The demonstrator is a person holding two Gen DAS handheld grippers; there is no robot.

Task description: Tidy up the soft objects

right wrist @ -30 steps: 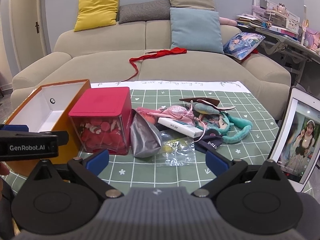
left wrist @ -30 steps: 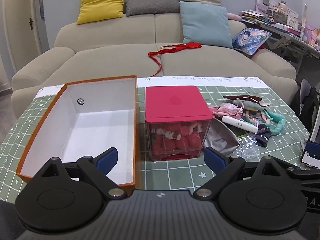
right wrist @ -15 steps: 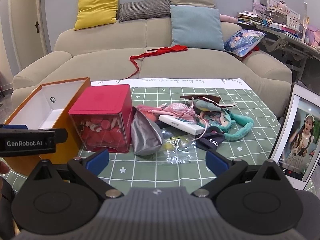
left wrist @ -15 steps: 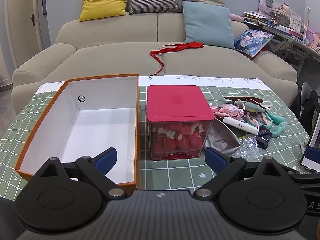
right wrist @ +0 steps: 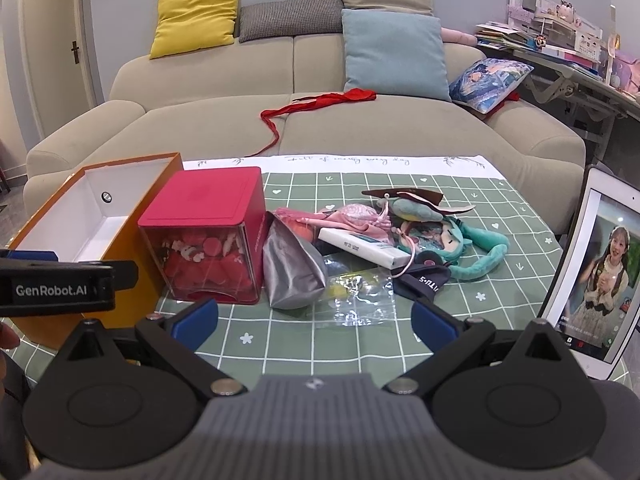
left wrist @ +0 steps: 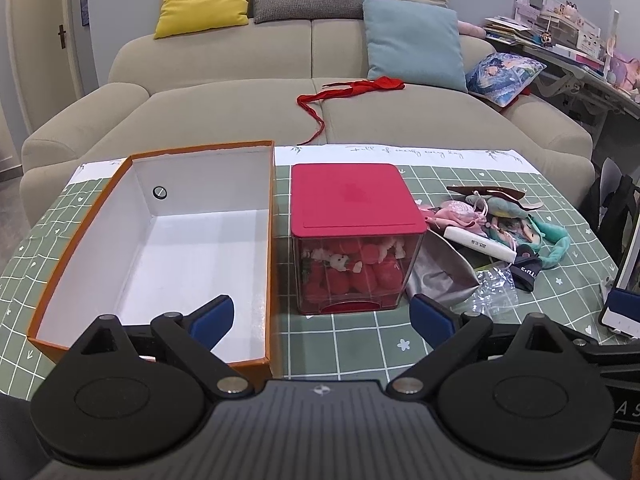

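Observation:
An orange box (left wrist: pixel 72 240) with a white inside stands open and empty on the left of the green checked table; it shows too as the orange box (right wrist: pixel 156 184). Right of it sits a clear bin with a red lid (left wrist: pixel 356 196), red plush toys inside. A heap of soft things lies further right: a silver pouch (right wrist: pixel 292 272), pink fabric (right wrist: pixel 356 216), a teal plush doll (right wrist: pixel 456 240), a dark cap (right wrist: pixel 424 280). My left gripper (left wrist: pixel 322 316) hangs open before the box and bin. My right gripper (right wrist: pixel 316 320) is open, short of the pouch and a clear plastic bag (right wrist: pixel 360 296).
A tablet (right wrist: pixel 592 268) playing video leans at the table's right edge. A white flat carton (right wrist: pixel 368 248) lies in the heap. Behind the table stands a beige sofa (left wrist: pixel 248 104) with cushions and a red strap (left wrist: pixel 348 92). A cluttered desk (right wrist: pixel 580 68) is at the far right.
Both grippers have risen slightly and drawn back a little, so the table objects sit lower in view. Nothing was grasped or moved on the table.

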